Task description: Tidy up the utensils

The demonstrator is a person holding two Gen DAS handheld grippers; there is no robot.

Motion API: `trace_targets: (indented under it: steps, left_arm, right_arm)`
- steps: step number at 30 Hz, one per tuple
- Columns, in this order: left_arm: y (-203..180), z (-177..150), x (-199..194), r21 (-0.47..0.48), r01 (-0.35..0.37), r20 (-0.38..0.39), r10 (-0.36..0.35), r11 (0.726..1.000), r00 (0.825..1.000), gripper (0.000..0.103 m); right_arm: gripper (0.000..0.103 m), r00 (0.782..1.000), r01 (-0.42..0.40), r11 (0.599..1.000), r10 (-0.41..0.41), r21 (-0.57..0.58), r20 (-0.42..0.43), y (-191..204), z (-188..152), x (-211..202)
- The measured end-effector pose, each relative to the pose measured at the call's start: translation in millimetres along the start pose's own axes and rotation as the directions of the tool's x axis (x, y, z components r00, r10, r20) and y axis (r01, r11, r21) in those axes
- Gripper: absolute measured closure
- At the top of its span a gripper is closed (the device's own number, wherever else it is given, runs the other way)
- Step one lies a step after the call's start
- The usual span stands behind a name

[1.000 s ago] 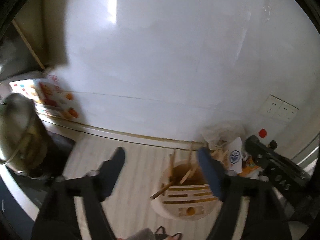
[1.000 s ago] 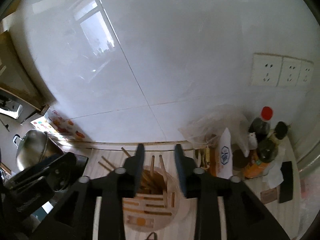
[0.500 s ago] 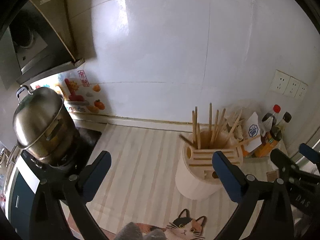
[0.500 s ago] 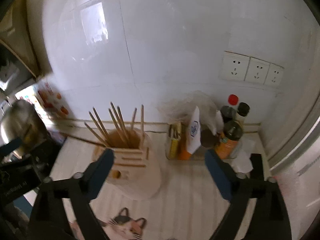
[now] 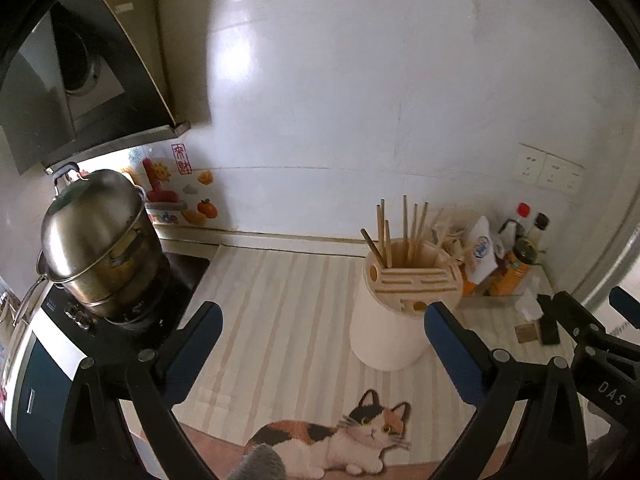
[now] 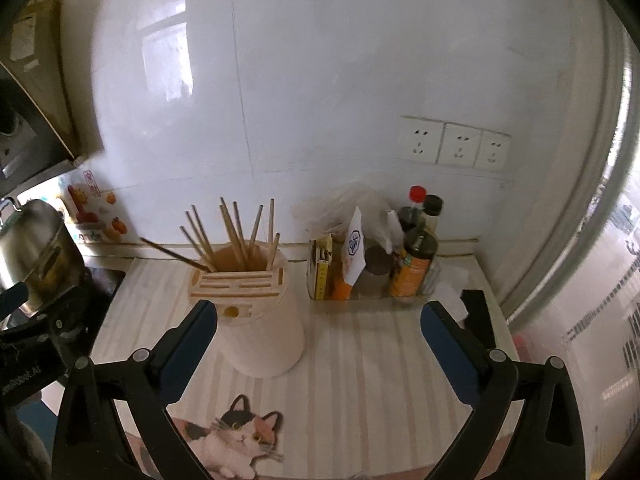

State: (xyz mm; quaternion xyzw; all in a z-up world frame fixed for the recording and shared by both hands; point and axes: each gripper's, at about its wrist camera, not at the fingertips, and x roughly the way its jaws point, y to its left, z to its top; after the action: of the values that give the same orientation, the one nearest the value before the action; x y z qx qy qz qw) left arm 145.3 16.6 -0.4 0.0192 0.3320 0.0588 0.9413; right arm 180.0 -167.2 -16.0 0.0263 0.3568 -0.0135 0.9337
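Observation:
A cream utensil holder [image 5: 394, 312] stands on the striped counter mat, with several wooden chopsticks [image 5: 404, 232] upright in it. It also shows in the right wrist view [image 6: 256, 312], with its chopsticks [image 6: 236, 236] fanned out and one dark stick leaning far left. My left gripper [image 5: 322, 344] is open and empty, held back from the holder, which sits just inside its right finger. My right gripper [image 6: 320, 344] is open and empty, the holder near its left finger.
A steel pot [image 5: 94, 236] sits on the stove at the left. A clear tray of sauce bottles and packets [image 6: 376, 264] stands right of the holder by the wall. A cat picture [image 6: 236, 436] marks the mat's near edge. Wall sockets [image 6: 452, 144] are above.
Both grippers have pulled back and up from the holder and opened wide. The right one was nearly shut over the chopsticks a second ago. The chopsticks stand in the holder.

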Motion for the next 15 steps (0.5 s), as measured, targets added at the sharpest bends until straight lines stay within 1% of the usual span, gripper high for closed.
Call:
trace_targets:
  steps: [9, 11, 15]
  left_arm:
    - [23, -39, -89, 0.033, 0.035, 0.051, -0.037, 0.999, 0.998, 0.000]
    - [24, -45, -103, 0.039, 0.042, 0.058, -0.045, 0.998, 0.997, 0.000]
    - [25, -55, -127, 0.045, 0.053, 0.071, -0.056, 0.998, 0.996, 0.000]
  right_arm:
    - [0.000, 0.994, 0.040, 0.999, -0.043, 0.032, 0.098, 15, -39, -109]
    - [0.000, 0.992, 0.045, 0.998, -0.050, 0.039, 0.113, 17, -47, -132]
    - [0.000, 0.989, 0.058, 0.997, -0.063, 0.043, 0.134, 19, -60, -164]
